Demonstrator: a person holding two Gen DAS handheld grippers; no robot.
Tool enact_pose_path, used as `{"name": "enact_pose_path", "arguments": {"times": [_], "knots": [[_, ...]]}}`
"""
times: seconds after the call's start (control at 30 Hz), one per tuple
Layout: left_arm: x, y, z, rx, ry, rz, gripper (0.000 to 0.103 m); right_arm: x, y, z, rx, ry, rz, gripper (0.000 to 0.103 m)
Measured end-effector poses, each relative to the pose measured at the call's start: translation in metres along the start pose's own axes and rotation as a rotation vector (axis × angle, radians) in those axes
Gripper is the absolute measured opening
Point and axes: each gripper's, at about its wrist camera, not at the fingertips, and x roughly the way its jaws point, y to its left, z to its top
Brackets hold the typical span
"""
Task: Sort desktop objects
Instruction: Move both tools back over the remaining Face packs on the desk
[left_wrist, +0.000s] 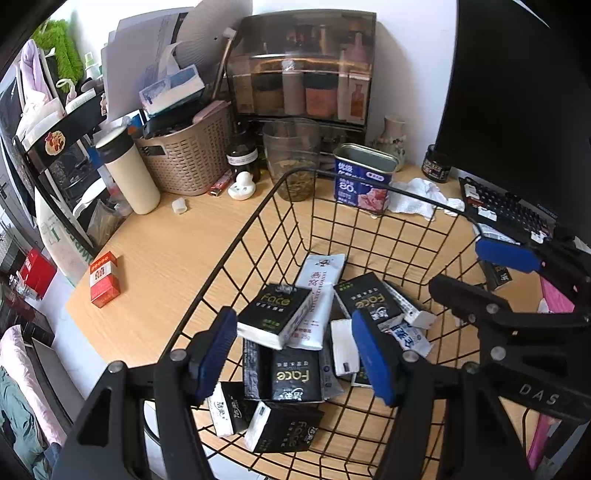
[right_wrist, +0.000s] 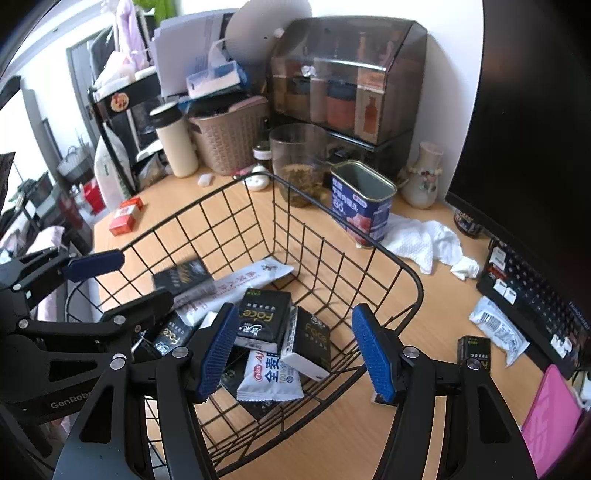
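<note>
Black tissue packs (left_wrist: 275, 317) lie piled in the wire basket (left_wrist: 236, 236) on the desk (left_wrist: 155, 266); both grippers, left (left_wrist: 295, 354) and right (right_wrist: 295, 349), hang spread and empty above it; a red box (left_wrist: 104, 278) sits left of the basket

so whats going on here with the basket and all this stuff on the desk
A person with a gripper in each hand is sorting the desk into a black wire basket. It already holds several black tissue packs and a few white packets. Both the left gripper and right gripper hover open and empty over it. A red box, blue tin and crumpled tissue are outside the basket.
</note>
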Motion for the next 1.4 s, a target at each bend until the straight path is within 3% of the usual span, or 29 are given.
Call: {"name": "enact_pose_path", "arguments": {"times": [0.1, 0.23, 0.33, 0.53, 0.67, 0.87, 1.1, 1.13, 1.27, 1.4], "knots": [[-0.015, -0.007, 0.0, -0.006, -0.026, -0.025, 0.07, -0.019, -0.008, 0.004, 0.005, -0.027, -0.005, 0.063], [-0.034, -0.032, -0.002, 0.06, -0.065, -0.037, 0.075, -0.068, -0.039, 0.004, 0.058, -0.119, -0.042, 0.064], [-0.046, -0.06, -0.003, 0.113, -0.086, -0.039, 0.079, -0.092, -0.066, -0.011, 0.089, -0.141, -0.087, 0.068], [-0.063, -0.132, -0.007, 0.251, -0.117, -0.099, 0.079, -0.101, -0.126, -0.062, 0.2, -0.072, -0.168, 0.068], [-0.042, -0.176, -0.012, 0.298, -0.059, -0.157, 0.081, -0.105, -0.156, -0.094, 0.253, -0.053, -0.201, 0.068], [0.026, -0.212, -0.022, 0.269, 0.096, -0.179, 0.081, -0.063, -0.189, -0.124, 0.286, 0.037, -0.213, 0.068], [0.057, -0.245, -0.022, 0.264, 0.056, 0.055, 0.086, 0.0, -0.214, -0.124, 0.198, 0.125, -0.239, 0.068], [0.059, -0.248, -0.022, 0.247, 0.06, 0.049, 0.086, 0.004, -0.218, -0.12, 0.192, 0.128, -0.224, 0.068], [0.069, -0.255, -0.026, 0.192, 0.131, -0.106, 0.086, 0.013, -0.23, -0.106, 0.199, 0.143, -0.198, 0.068], [0.094, -0.25, -0.024, 0.122, 0.17, -0.056, 0.086, 0.021, -0.233, -0.103, 0.193, 0.154, -0.202, 0.068]]}}
